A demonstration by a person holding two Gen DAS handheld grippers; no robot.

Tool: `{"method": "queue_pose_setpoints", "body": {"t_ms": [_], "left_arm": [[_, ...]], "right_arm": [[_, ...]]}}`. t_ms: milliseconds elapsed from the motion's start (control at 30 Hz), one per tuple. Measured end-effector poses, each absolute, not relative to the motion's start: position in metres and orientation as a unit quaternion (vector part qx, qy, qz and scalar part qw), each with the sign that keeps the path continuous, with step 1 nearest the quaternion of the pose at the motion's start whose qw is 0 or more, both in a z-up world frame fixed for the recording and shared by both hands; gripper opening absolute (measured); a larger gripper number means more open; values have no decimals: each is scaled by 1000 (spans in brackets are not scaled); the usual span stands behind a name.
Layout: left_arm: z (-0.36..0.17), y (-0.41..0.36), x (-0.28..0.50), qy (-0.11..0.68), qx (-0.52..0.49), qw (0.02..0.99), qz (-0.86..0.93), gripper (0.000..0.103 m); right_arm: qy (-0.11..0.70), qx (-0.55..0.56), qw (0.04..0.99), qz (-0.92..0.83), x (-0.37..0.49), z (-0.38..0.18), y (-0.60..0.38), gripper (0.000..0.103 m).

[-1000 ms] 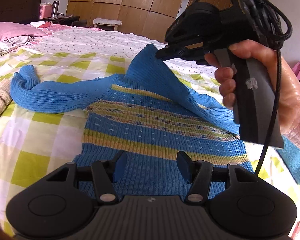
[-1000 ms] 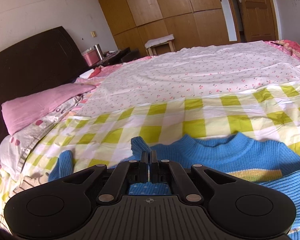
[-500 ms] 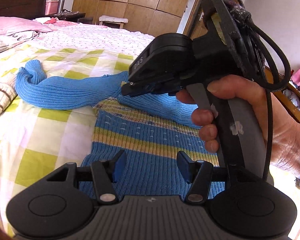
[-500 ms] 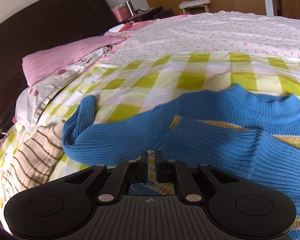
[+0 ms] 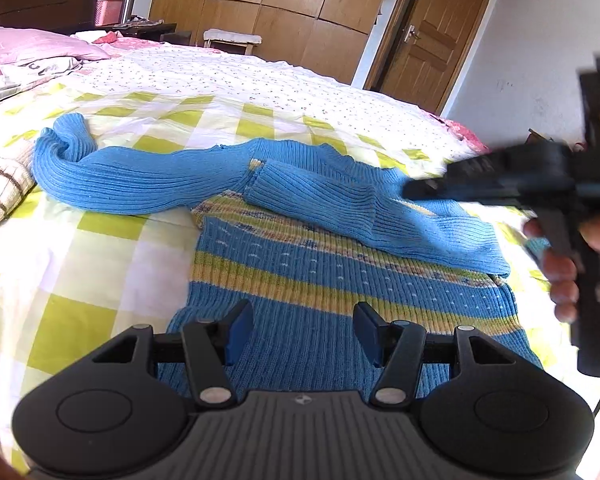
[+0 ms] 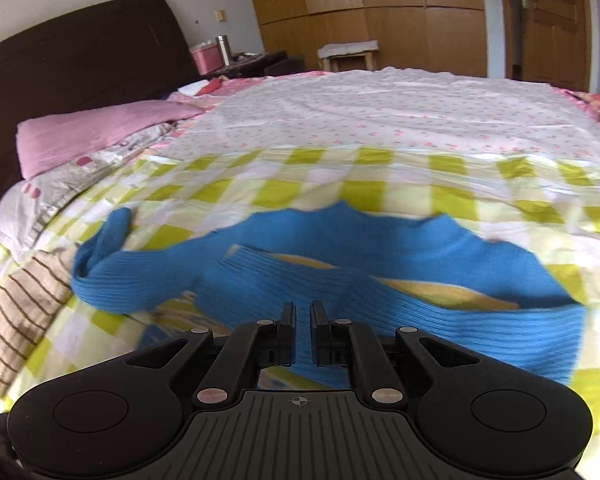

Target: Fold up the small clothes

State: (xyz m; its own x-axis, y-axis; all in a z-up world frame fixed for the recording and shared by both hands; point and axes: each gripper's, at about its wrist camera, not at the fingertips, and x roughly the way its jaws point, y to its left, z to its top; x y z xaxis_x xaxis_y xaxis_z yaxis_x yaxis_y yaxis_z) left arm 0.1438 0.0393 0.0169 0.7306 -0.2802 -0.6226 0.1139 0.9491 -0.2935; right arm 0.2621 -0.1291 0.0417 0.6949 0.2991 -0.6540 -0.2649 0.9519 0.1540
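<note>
A small blue knitted sweater with yellow stripes lies flat on the checked bedspread. One sleeve is folded across its chest; the other sleeve stretches out to the left. My left gripper is open and empty, just above the sweater's hem. My right gripper is slightly open and empty, lifted above the folded sleeve. It also shows blurred at the right of the left wrist view.
A brown-striped cloth lies at the bed's left edge. Pink pillows and a dark headboard are at the far left. A yellow-green checked bedspread covers the bed. Wooden wardrobes and a door stand behind.
My right gripper laid the sleeve across the sweater's chest, let it go and pulled back to the right. My left gripper stayed open over the hem.
</note>
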Motion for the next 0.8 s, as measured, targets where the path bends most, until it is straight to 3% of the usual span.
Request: {"method": "queue_pose_setpoints", "body": {"t_ms": [233, 800], "left_arm": [[11, 31, 146, 355, -97, 924, -104, 61], [7, 36, 150, 350, -109, 926, -94, 61]], "right_arm": [[407, 21, 910, 73, 251, -6, -185, 11], [358, -30, 913, 196, 271, 9, -103, 14]]}}
